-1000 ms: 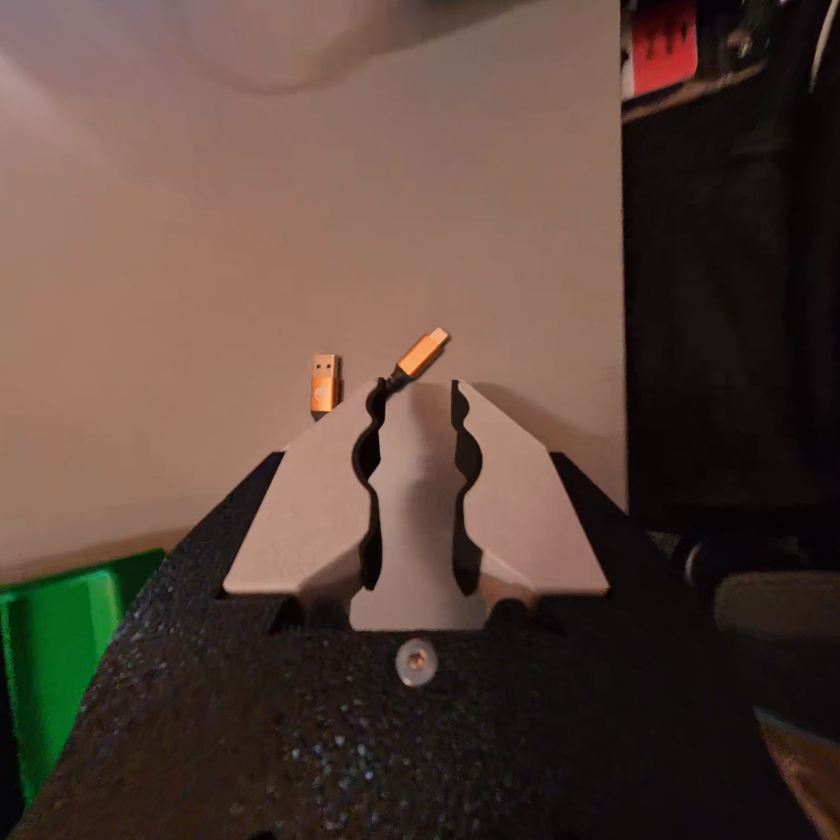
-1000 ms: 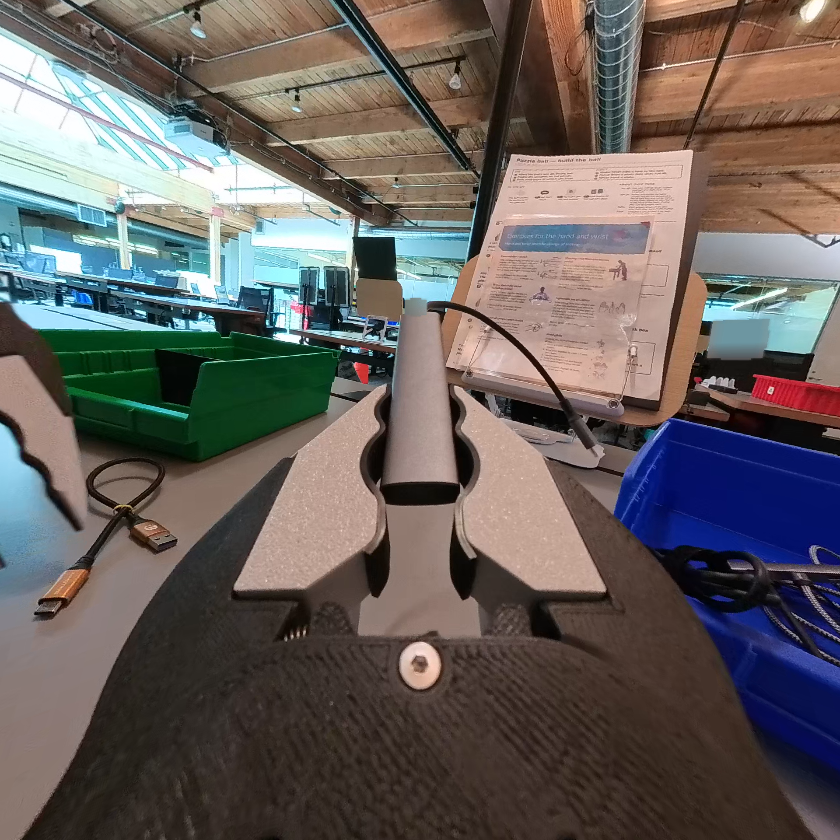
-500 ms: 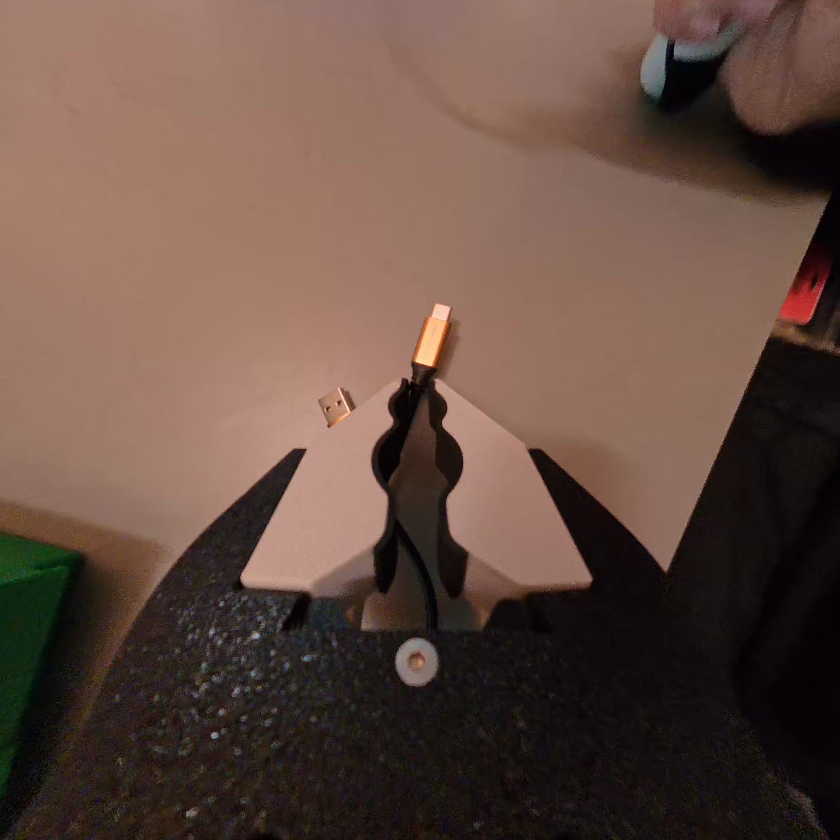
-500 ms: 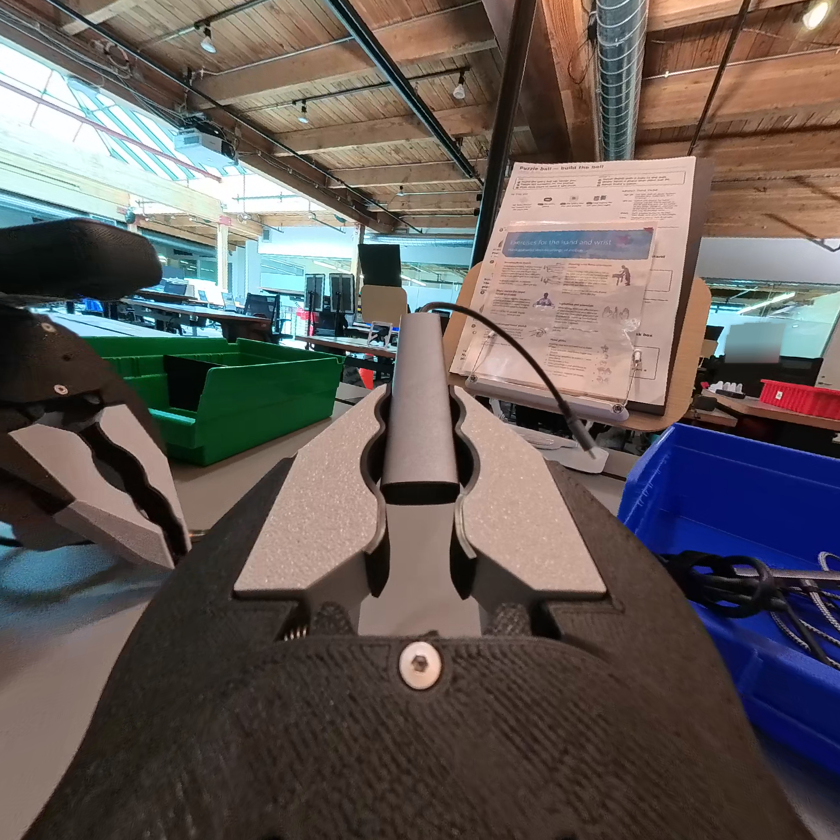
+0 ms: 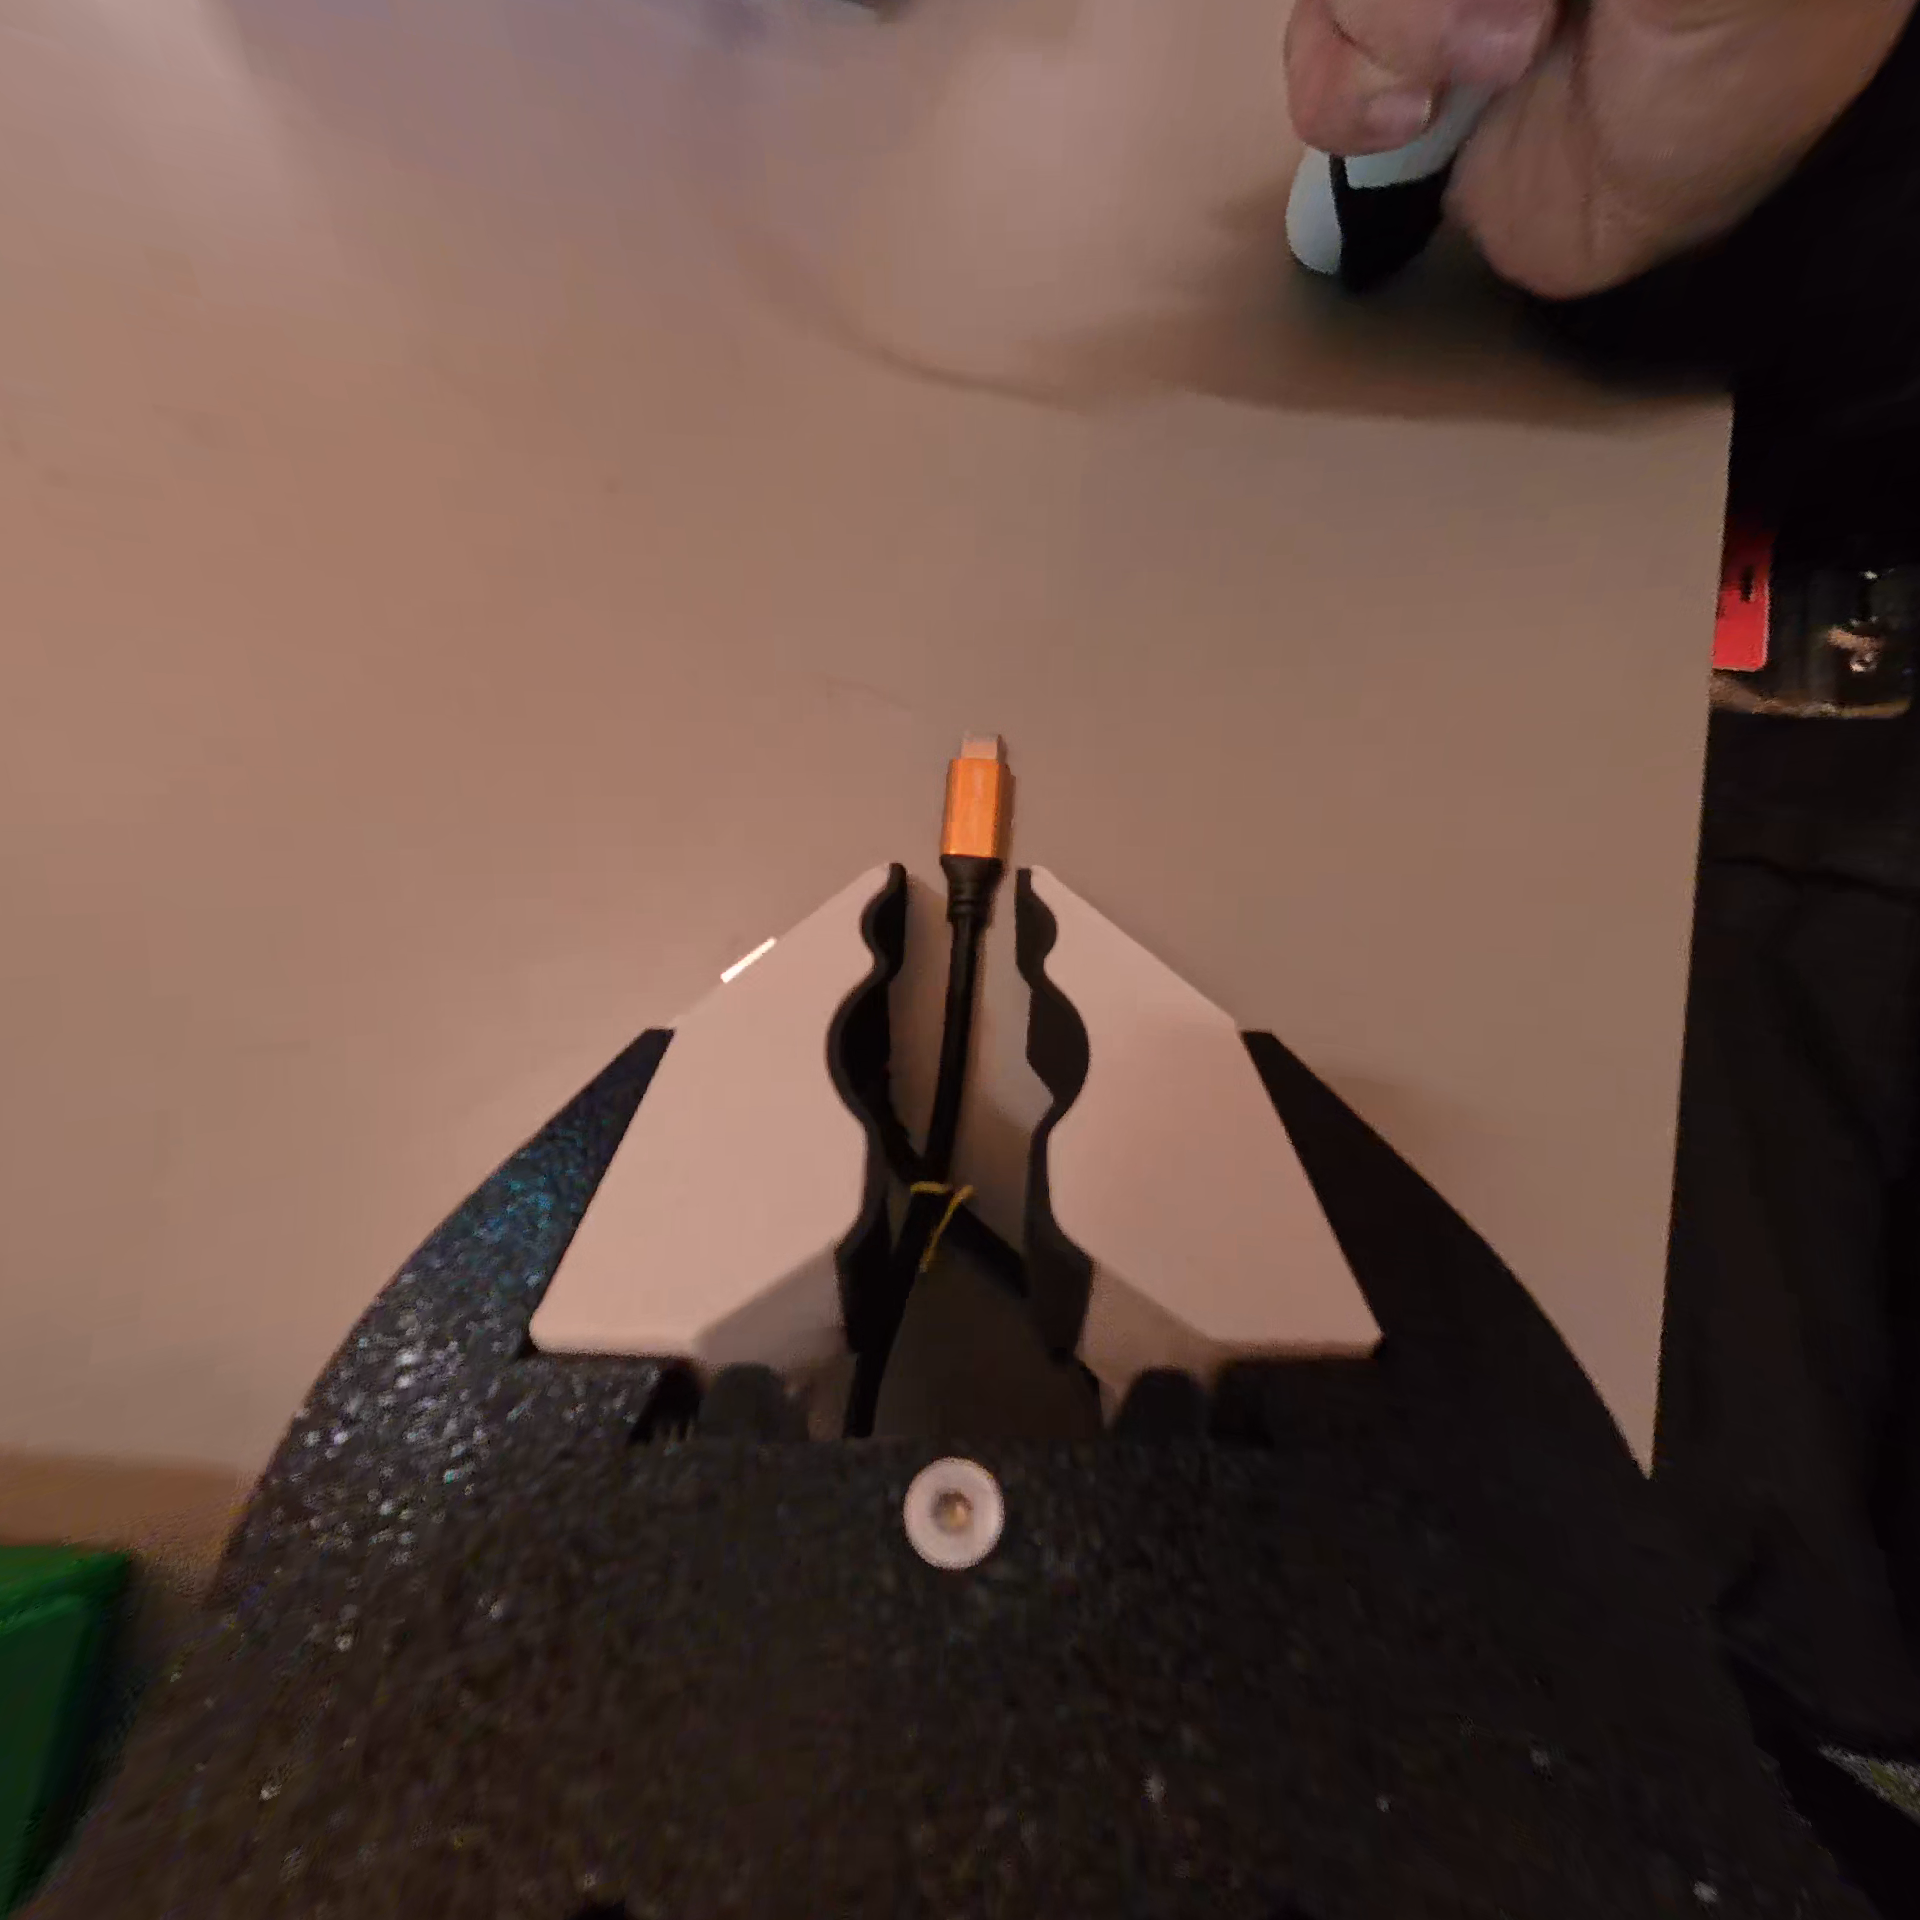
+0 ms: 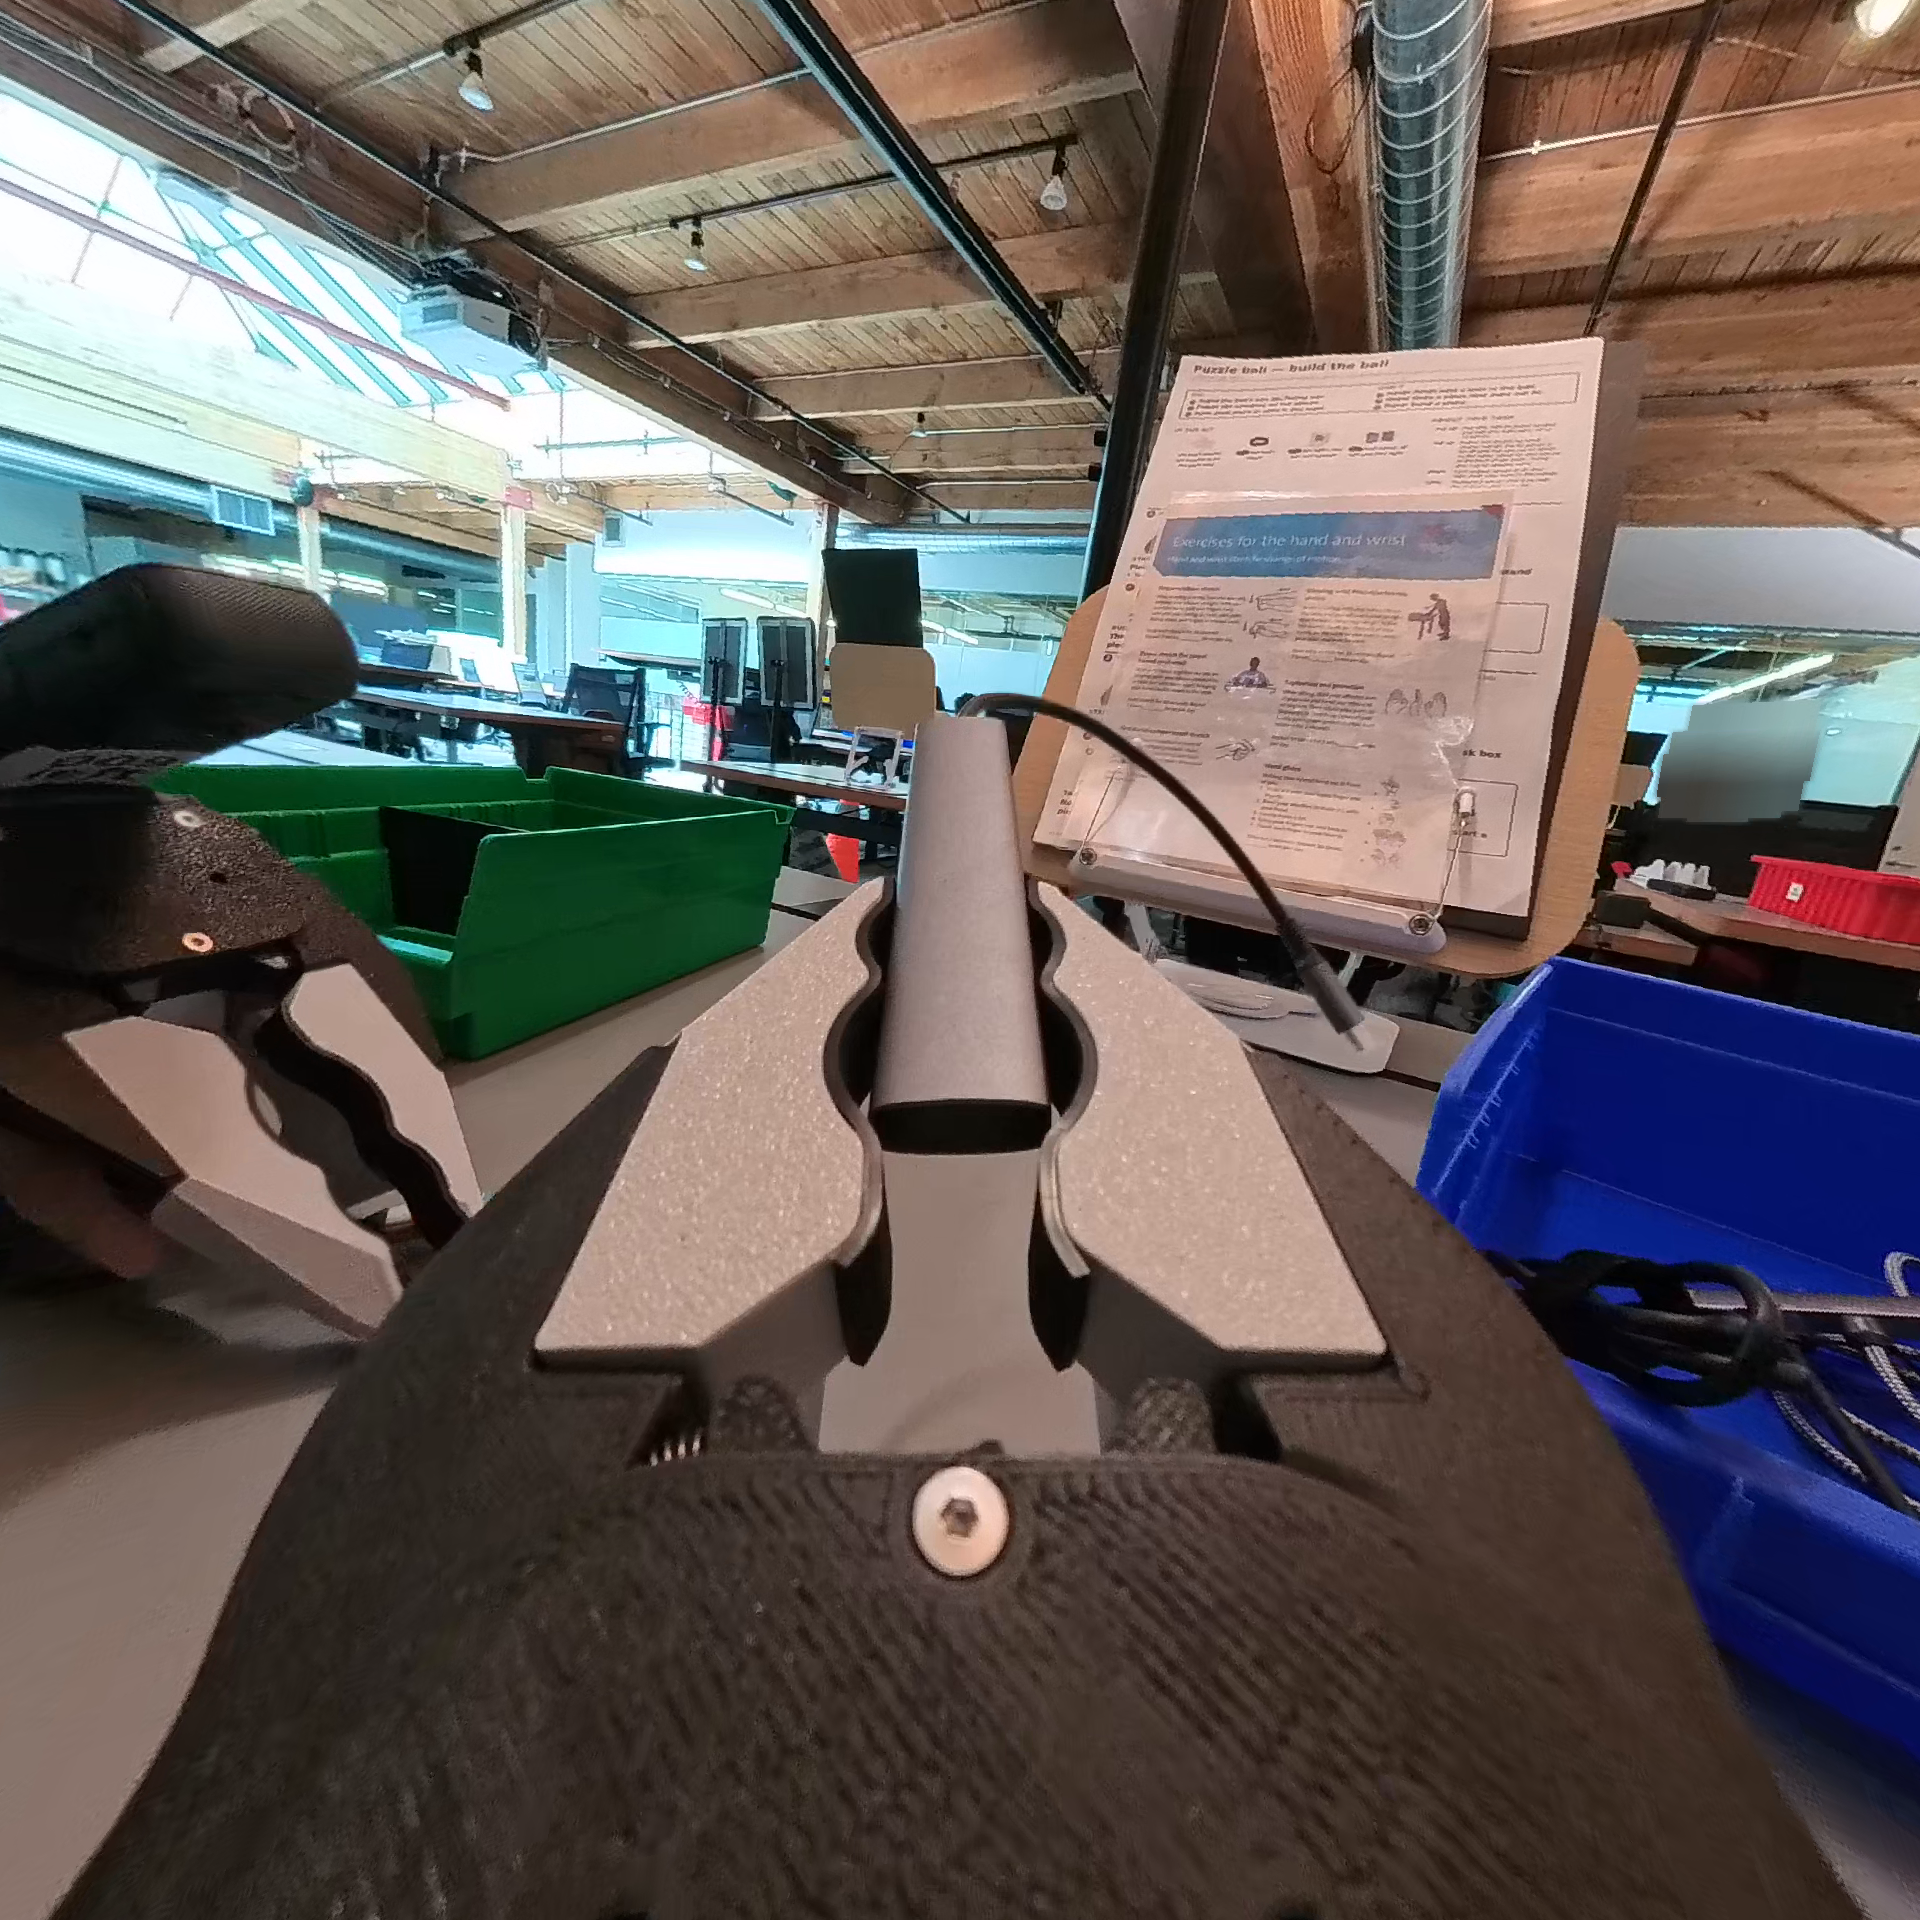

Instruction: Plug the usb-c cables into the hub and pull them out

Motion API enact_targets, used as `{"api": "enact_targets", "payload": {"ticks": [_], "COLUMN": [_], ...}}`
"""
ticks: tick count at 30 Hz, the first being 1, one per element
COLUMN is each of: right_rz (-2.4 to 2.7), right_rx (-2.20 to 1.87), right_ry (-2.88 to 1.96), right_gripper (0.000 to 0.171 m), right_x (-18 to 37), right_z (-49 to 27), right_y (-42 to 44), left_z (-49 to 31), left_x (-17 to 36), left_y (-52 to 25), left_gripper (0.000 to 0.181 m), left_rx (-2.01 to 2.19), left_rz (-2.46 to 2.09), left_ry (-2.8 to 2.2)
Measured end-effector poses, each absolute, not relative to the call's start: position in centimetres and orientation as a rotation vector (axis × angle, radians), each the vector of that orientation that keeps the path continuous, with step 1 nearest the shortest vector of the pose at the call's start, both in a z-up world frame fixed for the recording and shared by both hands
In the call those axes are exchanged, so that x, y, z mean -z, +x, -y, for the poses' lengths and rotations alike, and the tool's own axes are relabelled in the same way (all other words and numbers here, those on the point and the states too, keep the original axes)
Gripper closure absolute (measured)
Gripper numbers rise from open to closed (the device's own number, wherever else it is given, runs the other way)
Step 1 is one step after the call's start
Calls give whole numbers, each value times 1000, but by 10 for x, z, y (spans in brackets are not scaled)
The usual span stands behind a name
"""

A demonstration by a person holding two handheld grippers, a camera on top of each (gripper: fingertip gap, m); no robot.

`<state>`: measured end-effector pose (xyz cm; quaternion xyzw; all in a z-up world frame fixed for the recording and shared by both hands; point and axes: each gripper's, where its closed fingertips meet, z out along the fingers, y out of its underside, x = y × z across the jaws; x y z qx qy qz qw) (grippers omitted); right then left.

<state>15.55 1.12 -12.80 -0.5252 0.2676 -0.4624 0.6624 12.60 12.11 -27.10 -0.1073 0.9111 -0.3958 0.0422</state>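
A: Largest first, we note the table point(image 5: 520, 623), then the right gripper point(image 6: 961, 935) clenched on the grey hub point(image 6: 961, 935), raised above it.

B: We see the left gripper point(image 5: 961, 883) released; the orange-tipped cable point(image 5: 956, 1039) runs untouched between its fingers point(image 5: 727, 1143).

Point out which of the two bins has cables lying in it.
The blue bin, to the right of the right gripper, holds coiled cables. The green bin on the left shows only dividers.

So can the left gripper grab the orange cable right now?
Probably yes. The left gripper is open with the orange cable already running between its fingers, plug poking out past the tips, and nothing blocks it.
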Motion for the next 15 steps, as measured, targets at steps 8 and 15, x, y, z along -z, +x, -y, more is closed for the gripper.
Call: {"api": "enact_targets", "payload": {"ticks": [8,15], "right_rz": [-671,-648], "right_rx": [1059,1053], "right_ry": [-1207,-1250], "right_gripper": [149,149], "right_x": [132,135], "right_z": [-7,-15], "right_y": [161,159], "left_z": [-105,-71], "left_x": [251,179], "left_y": [137,136], "left_gripper": [177,176], "left_rx": [1143,1104], "left_rz": [-2590,-2398], "left_ry": [-701,-704]}}
